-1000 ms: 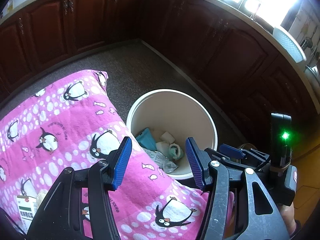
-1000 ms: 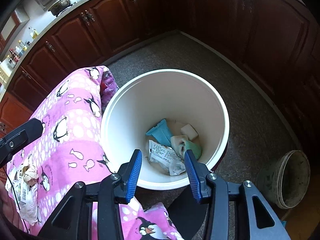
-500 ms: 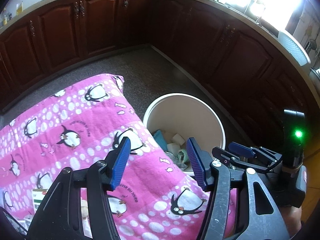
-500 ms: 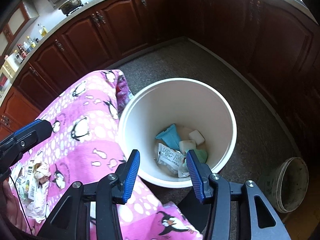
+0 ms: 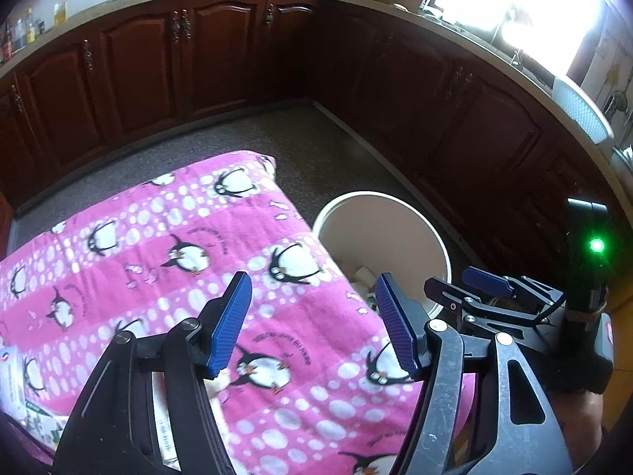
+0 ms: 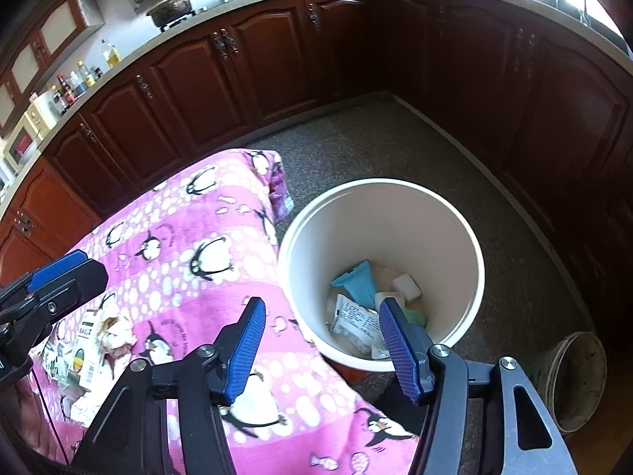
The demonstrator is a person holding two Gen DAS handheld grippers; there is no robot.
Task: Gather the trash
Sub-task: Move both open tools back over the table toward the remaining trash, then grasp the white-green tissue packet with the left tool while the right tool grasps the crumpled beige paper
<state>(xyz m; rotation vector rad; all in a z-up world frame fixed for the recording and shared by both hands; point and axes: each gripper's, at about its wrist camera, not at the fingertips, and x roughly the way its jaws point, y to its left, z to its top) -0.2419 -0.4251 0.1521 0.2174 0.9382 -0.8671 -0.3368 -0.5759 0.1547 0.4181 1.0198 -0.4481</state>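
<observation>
Bucket [image 6: 470, 245] upright, mouth up; wrappers [image 6: 354, 318] inside.

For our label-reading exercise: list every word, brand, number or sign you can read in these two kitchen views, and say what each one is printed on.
None can be read for certain.
Pink penguin-print blanket: curved dark lettering beside the penguins, too blurred.
White printed wrapper in the round white bin: rows of small print, too small.
Crumpled white-and-green packaging on the blanket: a barcode and characters, unreadable.
Packaging at the left wrist view's lower left edge: blurred.
</observation>
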